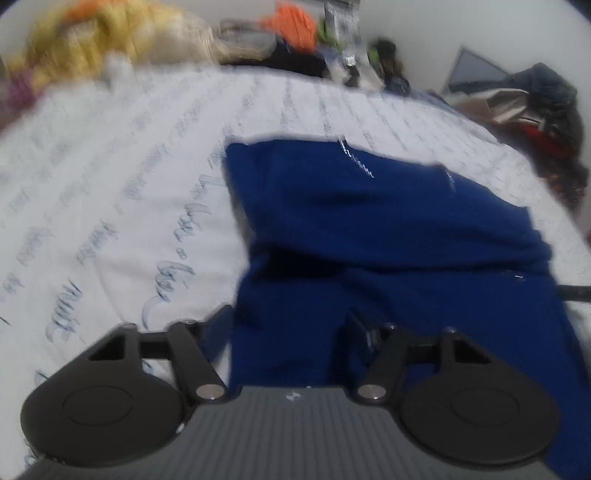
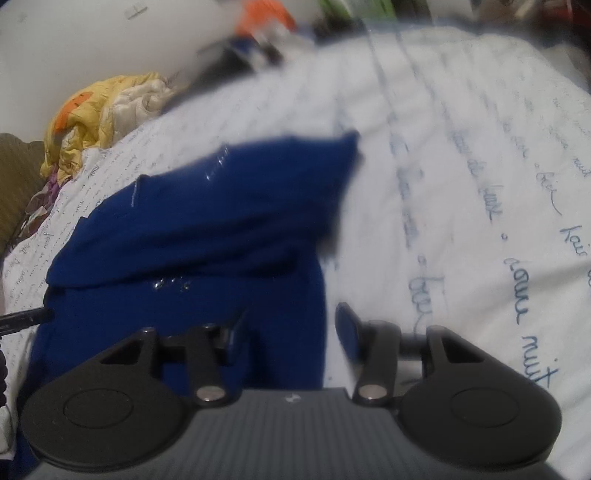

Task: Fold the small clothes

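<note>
A dark blue garment [image 1: 369,221] lies partly folded on a white bedsheet with blue script [image 1: 110,184]. My left gripper [image 1: 286,328] is open, its jaws wide apart over the garment's near left edge, with cloth between them. The garment also shows in the right wrist view [image 2: 203,221]. My right gripper [image 2: 288,332] is open over the garment's near right edge, its left finger [image 2: 232,332] over the cloth and its right finger [image 2: 347,332] over the sheet [image 2: 461,184]. Both views are blurred.
A yellow and orange quilt [image 1: 92,40] is heaped at the far left of the bed, also in the right wrist view [image 2: 103,110]. Orange and dark clothes [image 1: 291,22] lie at the far edge. A pile of dark clothes [image 1: 535,110] sits at the right.
</note>
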`<state>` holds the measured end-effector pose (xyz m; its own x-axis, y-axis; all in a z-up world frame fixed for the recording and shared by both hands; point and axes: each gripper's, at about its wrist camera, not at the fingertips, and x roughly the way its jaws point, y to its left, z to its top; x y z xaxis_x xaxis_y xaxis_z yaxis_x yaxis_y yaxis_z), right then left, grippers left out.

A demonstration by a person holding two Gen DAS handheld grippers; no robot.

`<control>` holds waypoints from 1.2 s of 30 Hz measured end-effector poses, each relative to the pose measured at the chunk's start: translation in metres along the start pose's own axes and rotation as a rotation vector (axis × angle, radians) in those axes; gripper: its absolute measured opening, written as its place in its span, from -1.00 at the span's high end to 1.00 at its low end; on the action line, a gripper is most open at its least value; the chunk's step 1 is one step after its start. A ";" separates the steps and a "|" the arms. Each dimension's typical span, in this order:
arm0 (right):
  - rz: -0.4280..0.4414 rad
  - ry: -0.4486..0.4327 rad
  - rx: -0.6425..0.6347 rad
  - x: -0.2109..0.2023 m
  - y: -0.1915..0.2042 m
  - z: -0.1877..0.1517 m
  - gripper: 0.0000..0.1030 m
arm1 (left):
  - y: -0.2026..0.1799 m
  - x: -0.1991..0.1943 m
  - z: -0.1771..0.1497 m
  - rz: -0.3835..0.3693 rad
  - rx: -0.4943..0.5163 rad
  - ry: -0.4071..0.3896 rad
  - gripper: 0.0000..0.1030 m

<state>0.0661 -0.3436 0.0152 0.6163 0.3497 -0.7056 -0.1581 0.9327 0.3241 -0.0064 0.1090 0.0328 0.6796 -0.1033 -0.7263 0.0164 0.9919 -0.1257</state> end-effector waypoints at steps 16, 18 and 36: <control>0.279 0.073 0.371 -0.057 -0.046 -0.056 -0.54 | 0.037 -0.064 -0.042 -0.183 -0.211 0.036 -0.52; 0.334 0.122 0.439 -0.071 -0.055 -0.083 -0.54 | 0.050 -0.075 -0.065 -0.282 -0.311 0.089 -0.53; 0.571 0.326 0.496 -0.098 -0.018 -0.171 -0.52 | 0.067 -0.092 -0.144 -0.719 -0.563 0.339 -0.58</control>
<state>-0.1235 -0.3793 -0.0294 0.2771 0.8380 -0.4702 0.0269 0.4824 0.8756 -0.1732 0.1747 -0.0058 0.3957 -0.7736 -0.4949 -0.0683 0.5126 -0.8559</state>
